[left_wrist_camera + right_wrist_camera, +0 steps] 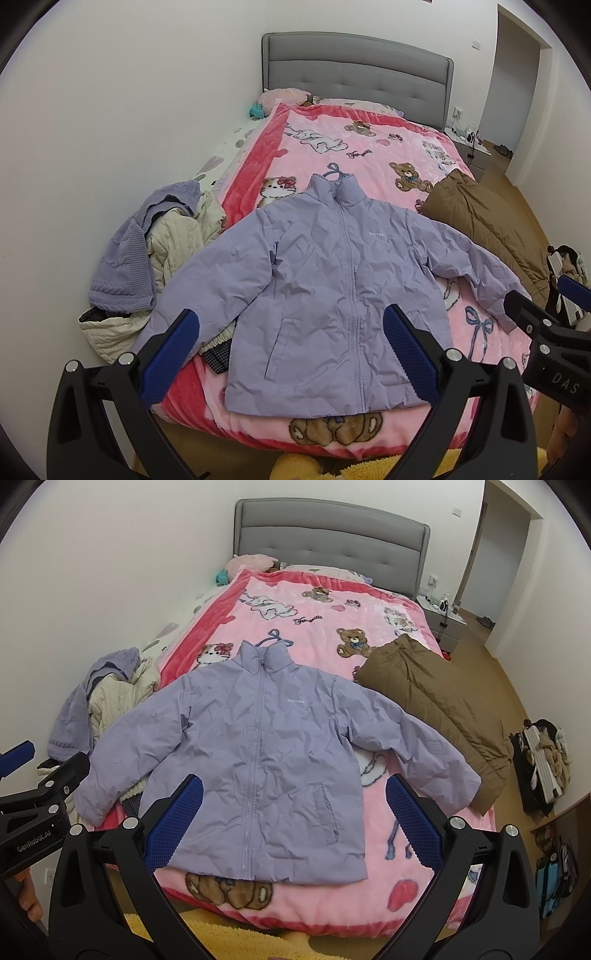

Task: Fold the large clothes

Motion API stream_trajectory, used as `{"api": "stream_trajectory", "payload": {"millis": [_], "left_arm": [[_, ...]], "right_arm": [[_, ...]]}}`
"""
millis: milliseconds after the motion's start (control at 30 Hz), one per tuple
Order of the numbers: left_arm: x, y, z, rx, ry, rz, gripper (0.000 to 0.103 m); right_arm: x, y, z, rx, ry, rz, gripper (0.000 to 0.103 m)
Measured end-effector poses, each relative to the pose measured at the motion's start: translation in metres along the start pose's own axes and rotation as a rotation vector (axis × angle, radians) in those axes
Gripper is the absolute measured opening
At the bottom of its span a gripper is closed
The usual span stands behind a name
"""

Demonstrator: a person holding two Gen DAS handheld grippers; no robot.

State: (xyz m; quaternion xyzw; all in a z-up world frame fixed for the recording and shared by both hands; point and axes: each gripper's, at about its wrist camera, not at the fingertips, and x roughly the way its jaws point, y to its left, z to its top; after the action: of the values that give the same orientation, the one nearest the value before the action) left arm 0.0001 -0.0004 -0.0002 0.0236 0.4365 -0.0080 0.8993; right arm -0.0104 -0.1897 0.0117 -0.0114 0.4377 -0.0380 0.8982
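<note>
While the zipped lilac puffer jacket (332,280) is laid flat, front up, on the pink cartoon-print blanket (369,147), the left gripper (291,350) is held above its hem, jaws wide apart, empty. In the right wrist view, the right gripper (295,823) is likewise held spread and empty over the jacket's hem, a brown folded coat (436,701) seen beside the sleeve.

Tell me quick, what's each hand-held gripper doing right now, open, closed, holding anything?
Left hand-held gripper: open, holding nothing, above the lilac jacket.
Right hand-held gripper: open, holding nothing, also above the jacket.
</note>
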Motion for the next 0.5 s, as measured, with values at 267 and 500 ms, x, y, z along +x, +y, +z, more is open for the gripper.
{"api": "stream_trajectory", "payload": {"millis": [267, 500], "left_arm": [[-0.0002, -0.0001, -0.0001, 0.002, 0.001, 0.003, 0.098], [-0.0002, -0.0002, 0.0000, 0.002, 0.002, 0.003, 0.098]], "right_arm": [[-0.0003, 0.0007, 0.0009, -0.001, 0.001, 0.001, 0.095], [-0.0006, 0.0024, 0.0023, -0.002, 0.001, 0.000, 0.095]]}}
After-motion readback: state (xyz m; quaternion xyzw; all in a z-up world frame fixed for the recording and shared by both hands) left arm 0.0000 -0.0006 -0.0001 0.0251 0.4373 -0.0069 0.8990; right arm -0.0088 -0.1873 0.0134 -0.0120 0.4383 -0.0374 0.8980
